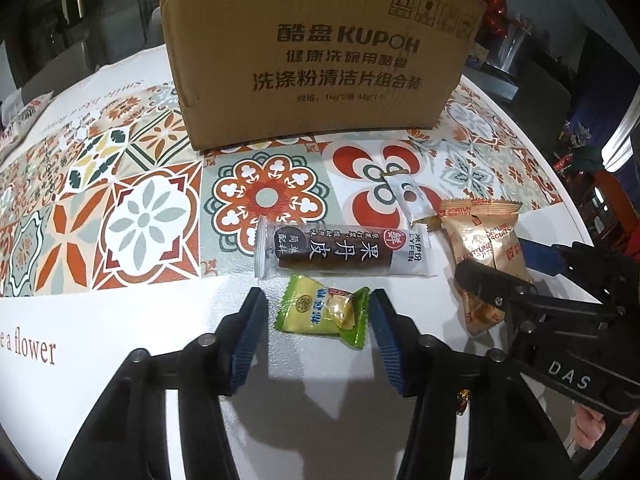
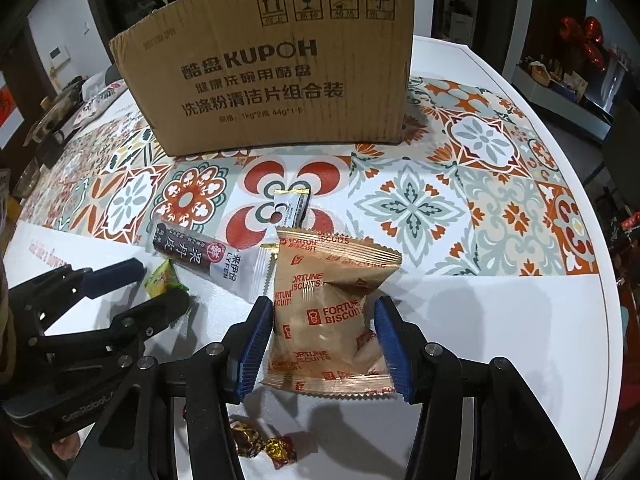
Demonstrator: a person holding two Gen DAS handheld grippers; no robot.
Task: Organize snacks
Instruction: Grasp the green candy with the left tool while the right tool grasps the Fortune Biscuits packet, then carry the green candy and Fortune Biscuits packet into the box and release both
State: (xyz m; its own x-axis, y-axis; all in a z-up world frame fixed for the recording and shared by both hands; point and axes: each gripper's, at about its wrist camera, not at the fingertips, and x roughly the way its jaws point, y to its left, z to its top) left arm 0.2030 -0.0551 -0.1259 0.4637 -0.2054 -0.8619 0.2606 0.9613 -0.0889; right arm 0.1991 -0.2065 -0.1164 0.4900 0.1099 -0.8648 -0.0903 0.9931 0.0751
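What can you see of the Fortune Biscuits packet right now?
The Fortune Biscuits packet is a tan, glossy film pouch with crimped, serrated ends and repeated red lettering, puffed around its contents. It lies flat on the white part of the table, between the blue pads of the right tool, the left pad against its edge. Its top end overlaps the fruit-leather bar's wrapper.

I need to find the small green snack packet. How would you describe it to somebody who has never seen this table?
Start at the big cardboard box standing on the patterned tablecloth. In front of it lies a long dark fruit-leather bar, and just nearer than that bar, on the plain white part, lies the green packet, between the fingers of the left gripper. It is the only green and yellow wrapper; its neighbours are brown, white or tan.
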